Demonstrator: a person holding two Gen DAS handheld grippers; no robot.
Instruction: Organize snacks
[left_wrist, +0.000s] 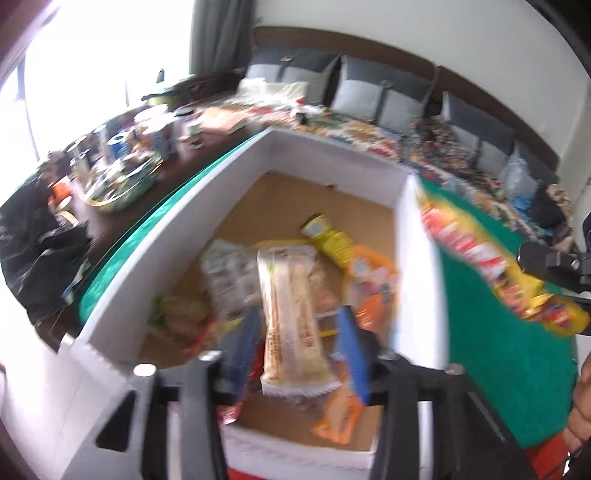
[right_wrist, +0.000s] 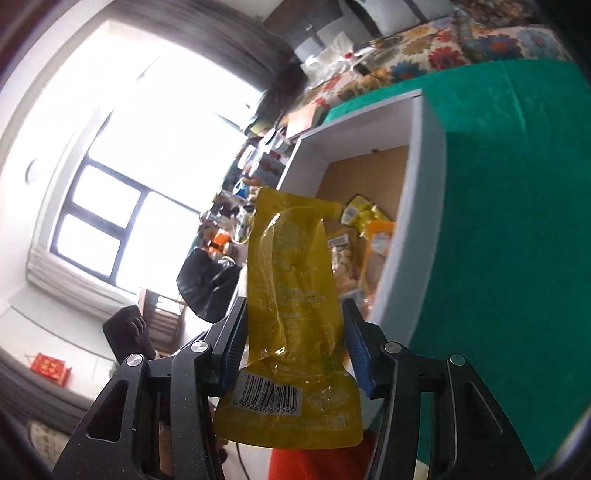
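Note:
A white box (left_wrist: 419, 258) with a cardboard floor stands on the green cloth (left_wrist: 491, 332) and holds several snack packets. My left gripper (left_wrist: 295, 332) is over the box, its blue pads around a long beige wafer packet (left_wrist: 291, 317) that hangs between them. My right gripper (right_wrist: 293, 343) is shut on a yellow snack pouch (right_wrist: 295, 295) with a barcode, held in the air beside the box (right_wrist: 417, 221). In the left wrist view the pouch (left_wrist: 480, 254) hangs above the box's right wall.
A dark table (left_wrist: 122, 177) left of the box carries cans, jars and a bowl. A black bag (left_wrist: 40, 251) sits at the far left. A patterned bed with grey cushions (left_wrist: 373, 96) lies behind. A bright window (right_wrist: 122, 184) is to the left.

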